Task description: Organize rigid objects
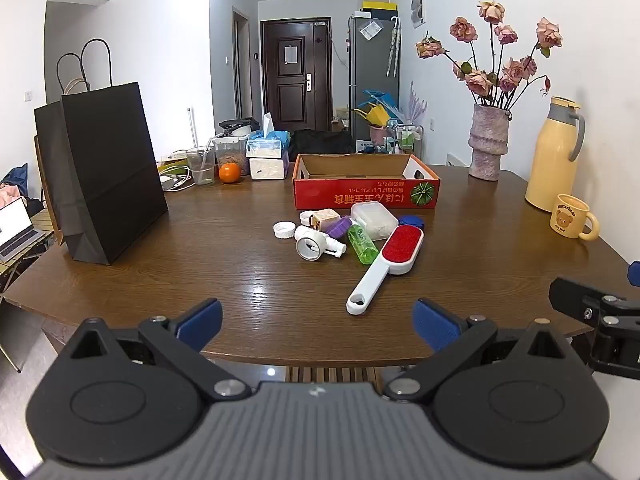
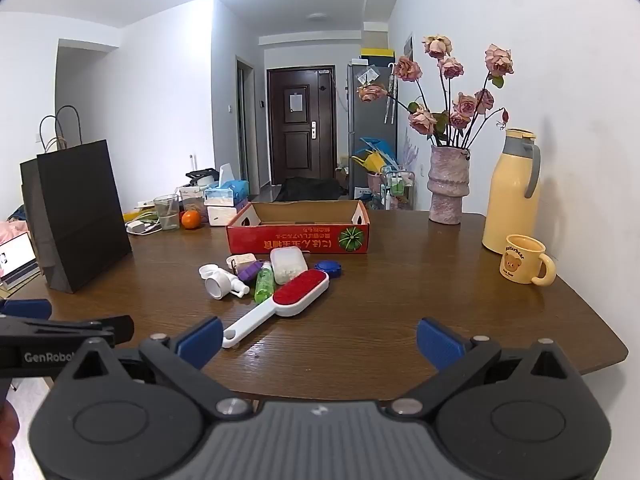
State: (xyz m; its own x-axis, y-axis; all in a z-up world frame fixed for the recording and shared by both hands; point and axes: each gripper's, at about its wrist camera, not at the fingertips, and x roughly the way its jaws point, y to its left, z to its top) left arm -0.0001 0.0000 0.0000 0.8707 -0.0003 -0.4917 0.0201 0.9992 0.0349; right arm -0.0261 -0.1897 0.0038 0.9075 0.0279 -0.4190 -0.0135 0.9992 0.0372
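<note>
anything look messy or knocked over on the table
Yes: a loose pile of small things lies in front of the red box, none in it. The green bottle and white spray bottle lie on their sides, loose caps beside them, and the lint brush lies askew.

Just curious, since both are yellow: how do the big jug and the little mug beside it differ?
The jug is tall with a grey lid and grey handle; the mug is short, open-topped, with a yellow handle. The mug carries a bear picture; the jug is plain. Both stand upright on the table by the wall.
</note>
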